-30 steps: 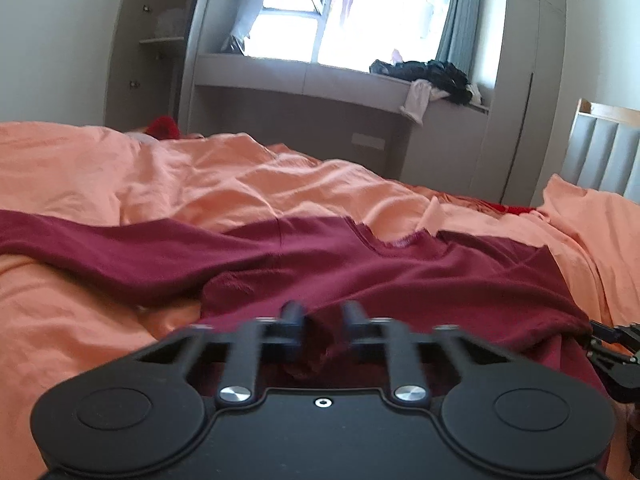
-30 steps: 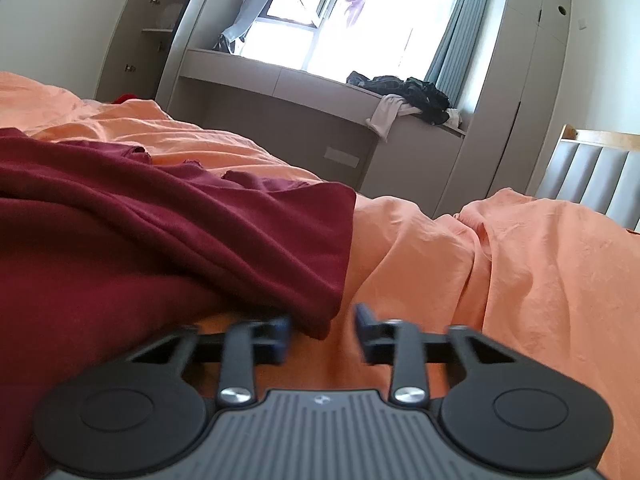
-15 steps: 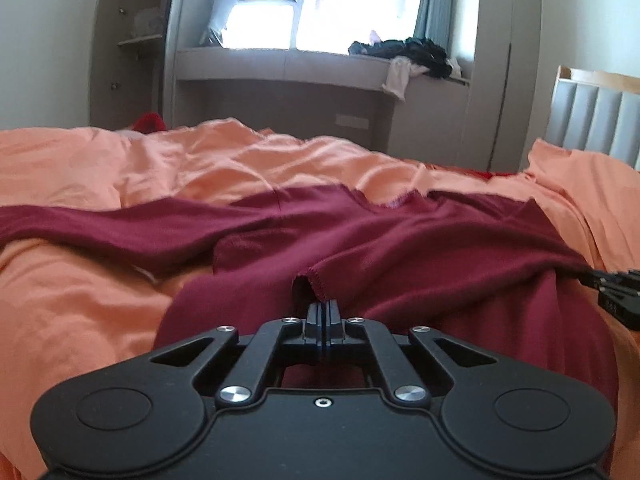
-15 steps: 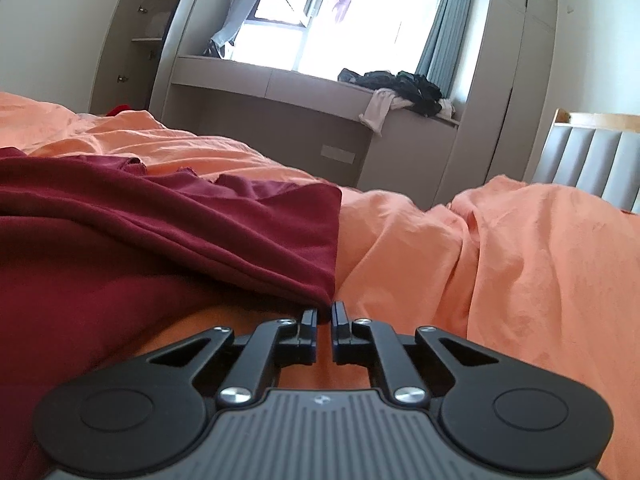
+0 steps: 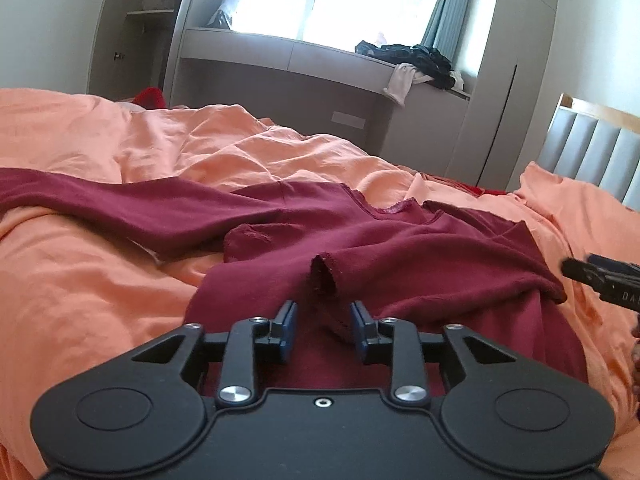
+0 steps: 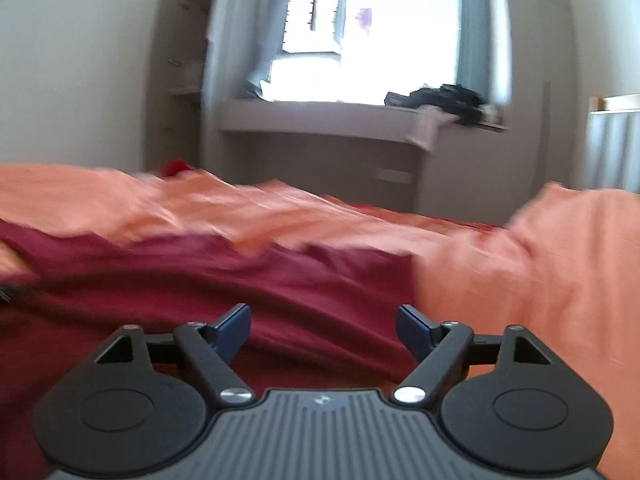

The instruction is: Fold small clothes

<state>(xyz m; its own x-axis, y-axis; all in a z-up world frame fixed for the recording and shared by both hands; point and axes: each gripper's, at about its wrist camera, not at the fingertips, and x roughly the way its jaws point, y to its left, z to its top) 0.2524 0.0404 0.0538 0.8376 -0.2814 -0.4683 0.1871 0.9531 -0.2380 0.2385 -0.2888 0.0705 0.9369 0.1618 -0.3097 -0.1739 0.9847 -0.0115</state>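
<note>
A dark red long-sleeved shirt (image 5: 400, 248) lies spread on the orange bedding (image 5: 100, 280), one sleeve stretched to the left. My left gripper (image 5: 324, 320) is low over its near part with the jaws opening. A raised fold of the hem (image 5: 322, 280) stands between the blue pads, which no longer press on it. My right gripper (image 6: 324, 328) hovers above the shirt's right edge (image 6: 280, 280), jaws opening wide with nothing between them. That view is blurred by motion. In the left wrist view the right gripper (image 5: 600, 280) pokes in from the right edge.
A grey window bench (image 5: 280, 56) beyond the bed carries a pile of dark clothes (image 5: 416, 56). A tall wardrobe (image 5: 512, 72) stands at the right and a padded headboard (image 5: 592, 148) at the far right. Something red (image 5: 150, 96) lies past the bed's far left.
Half a second ago both grippers were shut on the shirt's edge. Both have let go and opened. The right gripper has risen and tilted up; the left has moved slightly.
</note>
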